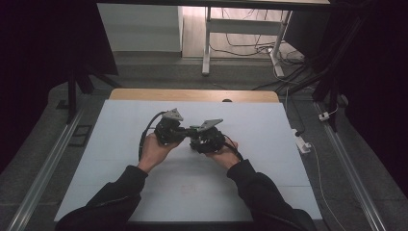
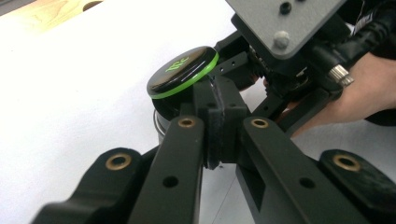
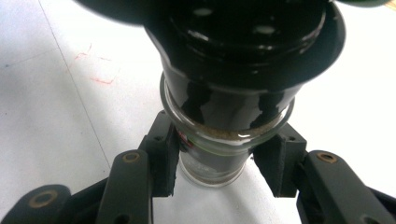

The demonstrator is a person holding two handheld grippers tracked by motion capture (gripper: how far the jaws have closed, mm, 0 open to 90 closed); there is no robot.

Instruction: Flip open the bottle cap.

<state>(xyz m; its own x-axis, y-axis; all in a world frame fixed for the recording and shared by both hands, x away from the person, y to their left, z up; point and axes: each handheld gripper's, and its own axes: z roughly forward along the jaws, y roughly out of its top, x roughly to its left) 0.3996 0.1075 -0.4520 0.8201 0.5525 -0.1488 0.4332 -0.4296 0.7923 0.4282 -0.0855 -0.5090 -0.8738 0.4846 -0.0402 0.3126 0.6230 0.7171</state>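
Two dark sleeves low in the high view. Above the white worktop (image 1: 120,159), right gripper (image 3: 219,172) clenched on small clear glass jar (image 3: 212,161). Left gripper (image 2: 219,126) clamped on its black lid with green rim (image 2: 183,71), flipped up, tilted.

Dim dark surroundings, bright white table (image 1: 120,144), glare on glossy lid (image 2: 180,70) (near parts blurred)

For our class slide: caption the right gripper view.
Right gripper clamps a small glass jar just below its rim, black lid above, over the white table.
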